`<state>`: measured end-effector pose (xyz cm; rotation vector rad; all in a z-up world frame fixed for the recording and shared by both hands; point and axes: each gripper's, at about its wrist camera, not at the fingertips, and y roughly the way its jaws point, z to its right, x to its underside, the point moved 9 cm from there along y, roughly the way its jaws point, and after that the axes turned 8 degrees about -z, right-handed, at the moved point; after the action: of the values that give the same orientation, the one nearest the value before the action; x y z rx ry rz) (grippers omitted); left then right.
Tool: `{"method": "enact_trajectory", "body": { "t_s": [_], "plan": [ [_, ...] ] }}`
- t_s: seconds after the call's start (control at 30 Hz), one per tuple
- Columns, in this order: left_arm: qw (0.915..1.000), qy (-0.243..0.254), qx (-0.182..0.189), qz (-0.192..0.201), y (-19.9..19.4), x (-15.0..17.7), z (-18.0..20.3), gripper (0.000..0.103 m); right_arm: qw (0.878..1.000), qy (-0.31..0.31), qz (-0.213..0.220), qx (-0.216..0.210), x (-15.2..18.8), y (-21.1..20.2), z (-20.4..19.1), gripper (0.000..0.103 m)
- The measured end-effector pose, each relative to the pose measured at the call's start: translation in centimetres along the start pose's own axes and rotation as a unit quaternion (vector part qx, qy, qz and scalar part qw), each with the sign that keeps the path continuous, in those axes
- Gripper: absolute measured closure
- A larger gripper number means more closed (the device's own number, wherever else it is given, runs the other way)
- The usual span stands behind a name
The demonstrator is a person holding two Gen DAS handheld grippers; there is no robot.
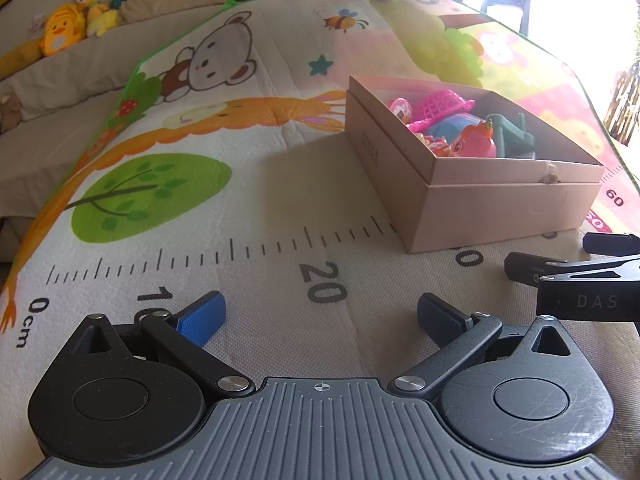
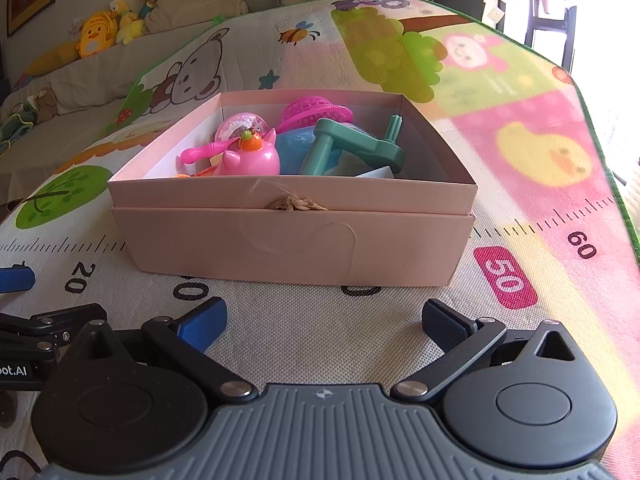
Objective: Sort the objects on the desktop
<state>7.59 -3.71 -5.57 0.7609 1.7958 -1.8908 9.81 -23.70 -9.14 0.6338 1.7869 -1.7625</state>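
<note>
On the mat (image 2: pixel 320 332), both tools wide, empty — green crank (image 2: pixel 352 146) plain only from the right.

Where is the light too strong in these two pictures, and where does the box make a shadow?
Left wrist view: the window side at far right is blown out; the box throws its shadow leftward on the mat. Right wrist view: glare washes the mat's right edge, top right.

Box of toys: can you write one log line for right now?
left tool: open, empty | right tool: open, empty | box: on mat, toys inside
</note>
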Motion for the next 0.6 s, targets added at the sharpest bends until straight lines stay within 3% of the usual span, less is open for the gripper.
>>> {"method": "enact_trajectory", "body": {
  "t_s": [0.6],
  "plan": [
    [1.0,-0.003,0.002,0.001,-0.07,0.04,0.16,0.0,1.0,0.0,0.0,0.0,-0.07,0.11,-0.12,0.0]
  ]
}}
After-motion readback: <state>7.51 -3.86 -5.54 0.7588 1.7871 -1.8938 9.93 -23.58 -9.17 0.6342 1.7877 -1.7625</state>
